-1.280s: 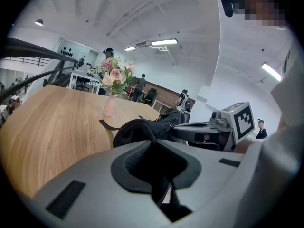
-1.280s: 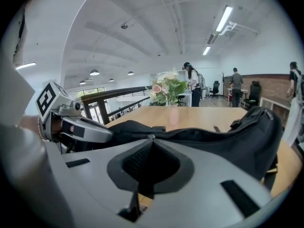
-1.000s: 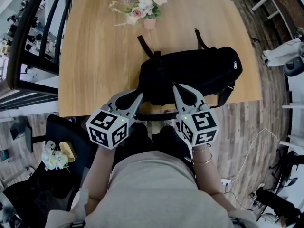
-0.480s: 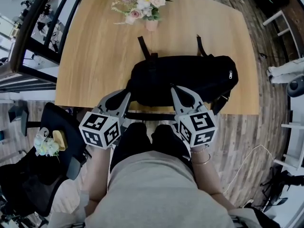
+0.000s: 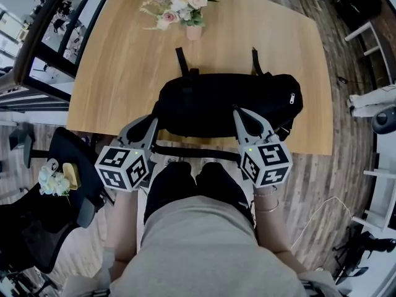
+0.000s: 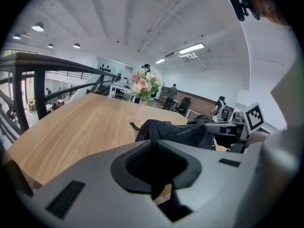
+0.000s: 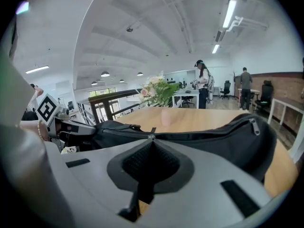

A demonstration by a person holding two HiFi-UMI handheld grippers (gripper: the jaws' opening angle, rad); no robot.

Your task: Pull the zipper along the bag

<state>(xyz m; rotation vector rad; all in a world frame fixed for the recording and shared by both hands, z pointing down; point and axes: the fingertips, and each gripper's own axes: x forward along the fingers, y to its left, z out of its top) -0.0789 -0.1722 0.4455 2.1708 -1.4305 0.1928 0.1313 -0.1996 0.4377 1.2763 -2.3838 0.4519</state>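
The left gripper [image 5: 150, 121] and right gripper [image 5: 238, 112], both clenched empty, have spread wider along the bag [image 5: 216, 101] (zipper [image 5: 291, 98] not yet grasped).

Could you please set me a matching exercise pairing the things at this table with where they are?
1 flower bouquet
2 black bag
3 left tongs
4 right tongs

A at the bag's left end
B by the table's far edge
C along the table's near edge
D at the bag's near side, right of middle

Pairs: 1-B, 2-C, 3-A, 4-D
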